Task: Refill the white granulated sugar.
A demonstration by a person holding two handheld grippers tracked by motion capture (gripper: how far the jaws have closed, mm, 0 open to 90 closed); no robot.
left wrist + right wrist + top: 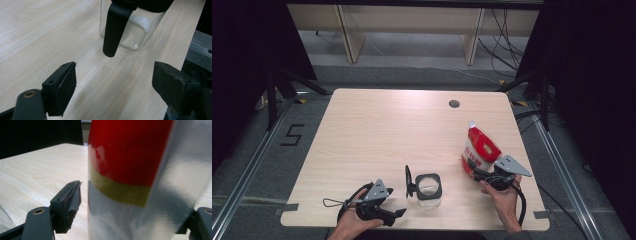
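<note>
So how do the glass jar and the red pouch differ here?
The glass jar is clear, squarish and low, with a black rim and handle; the red pouch is opaque, taller and leaning. The jar stands clear of the open left gripper; the pouch sits between the right gripper's jaws. Both rest on the table.

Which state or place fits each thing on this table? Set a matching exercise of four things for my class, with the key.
Things:
1. red and white pouch
2. glass jar with black rim
3. left tool
4. round hole in the table

States or places:
A. near the far edge of the table
B. jaws open, nothing between them, pointing at the jar's hanging black latch
C. standing upright between the jaws of the right tool
D. standing near the front edge, between the two hands

Pairs: 1-C, 2-D, 3-B, 4-A
</note>
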